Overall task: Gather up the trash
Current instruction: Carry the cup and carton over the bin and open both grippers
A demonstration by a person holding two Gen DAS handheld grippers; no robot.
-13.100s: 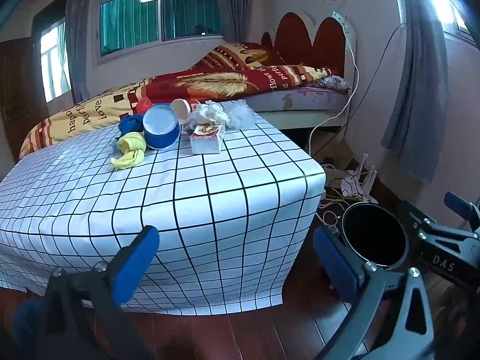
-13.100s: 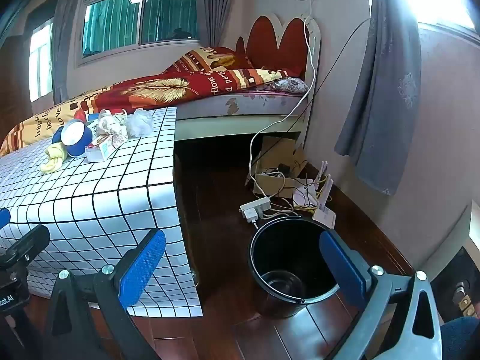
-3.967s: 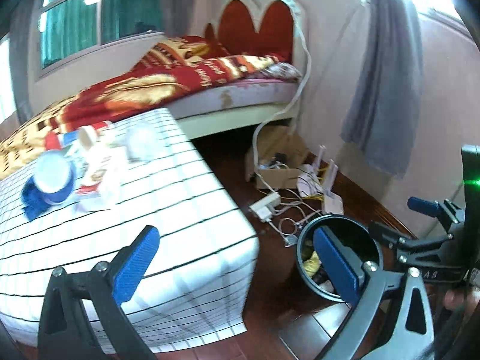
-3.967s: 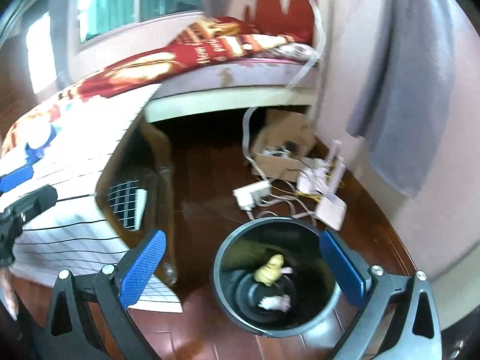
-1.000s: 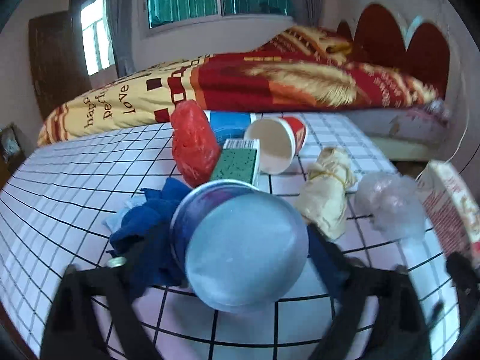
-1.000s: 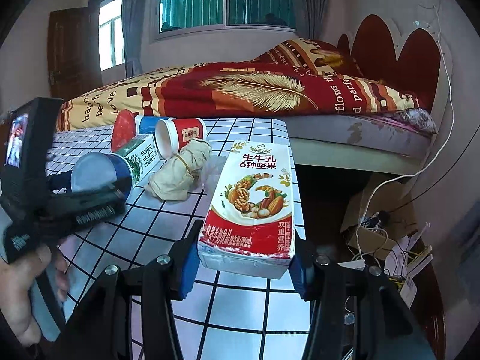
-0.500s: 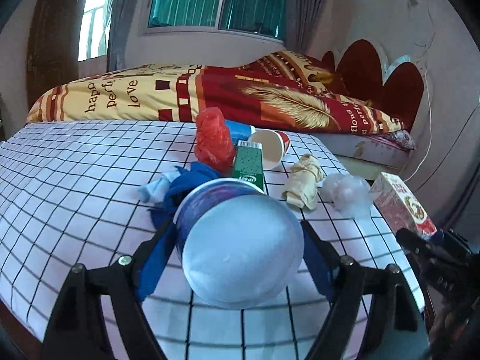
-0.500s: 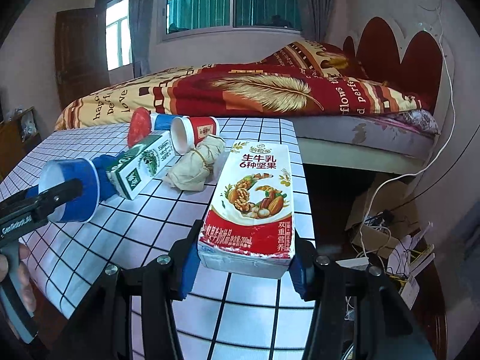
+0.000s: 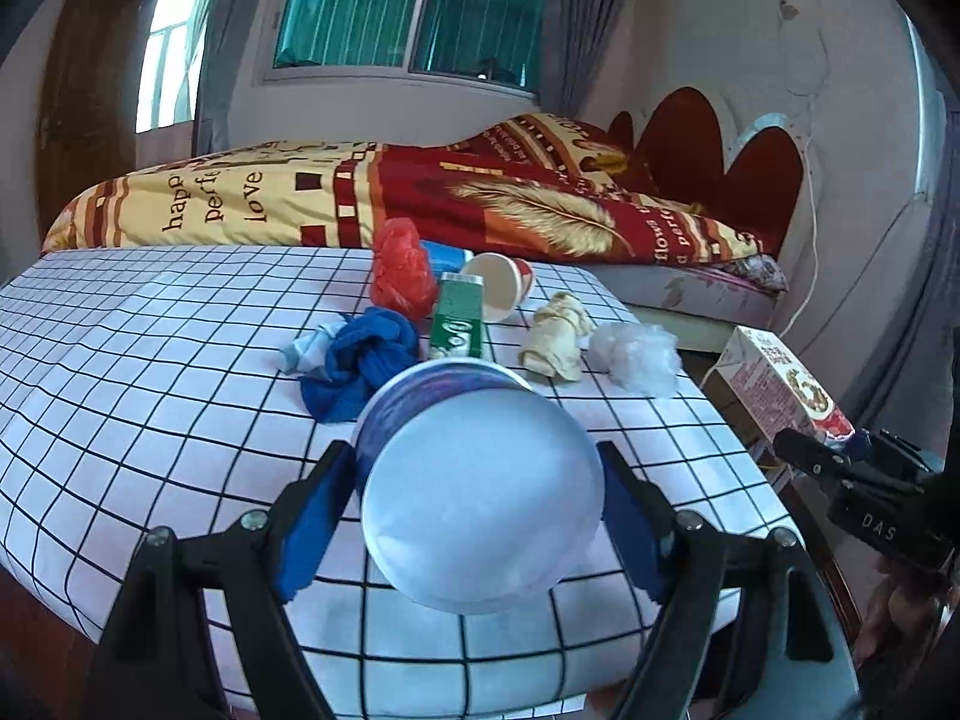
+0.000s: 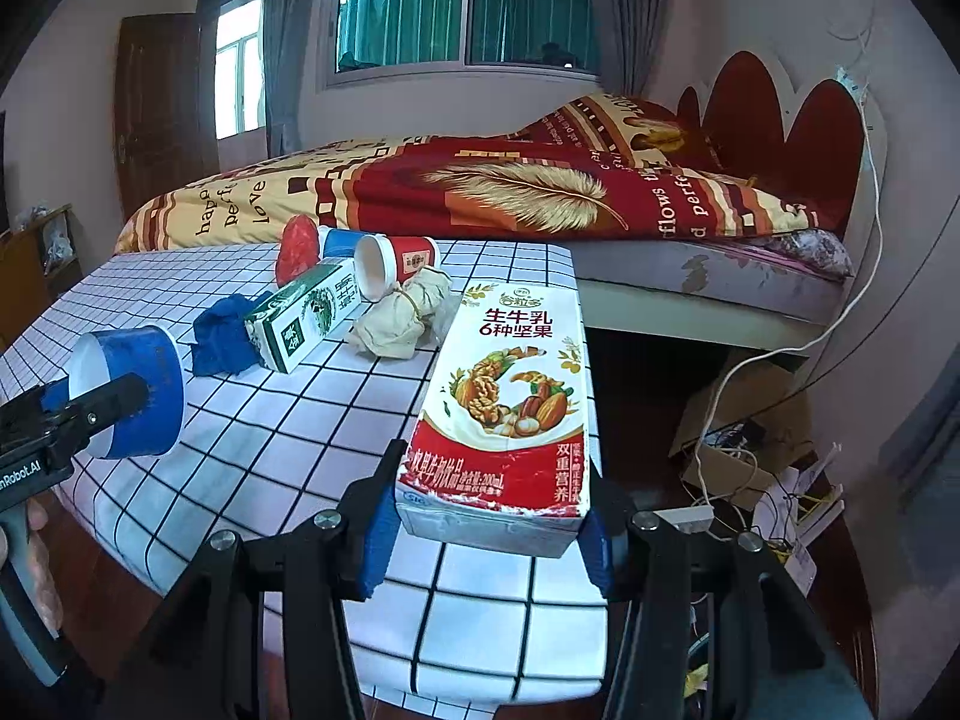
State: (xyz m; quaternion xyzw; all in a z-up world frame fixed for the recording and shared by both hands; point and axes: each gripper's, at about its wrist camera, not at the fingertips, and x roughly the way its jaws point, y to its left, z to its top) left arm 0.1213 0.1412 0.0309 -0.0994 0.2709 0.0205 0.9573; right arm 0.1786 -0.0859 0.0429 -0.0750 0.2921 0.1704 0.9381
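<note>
place: home bedroom | evidence: bed, headboard, curtained window

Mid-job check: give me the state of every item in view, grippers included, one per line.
Left hand-held gripper: shut on blue paper cup, lifted.
Right hand-held gripper: shut on milk carton, lifted.
Green carton: lying on its side on the table.
Red paper cup: tipped over, mouth open.
Blue cloth: knotted, crumpled.
Beige wad: bundled, tied.
Red bag: crumpled.
Clear plastic: crumpled.

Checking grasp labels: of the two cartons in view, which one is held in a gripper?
The red-and-white nut milk carton, clamped in the right gripper. The green-and-white carton lies untouched on the checked table.
</note>
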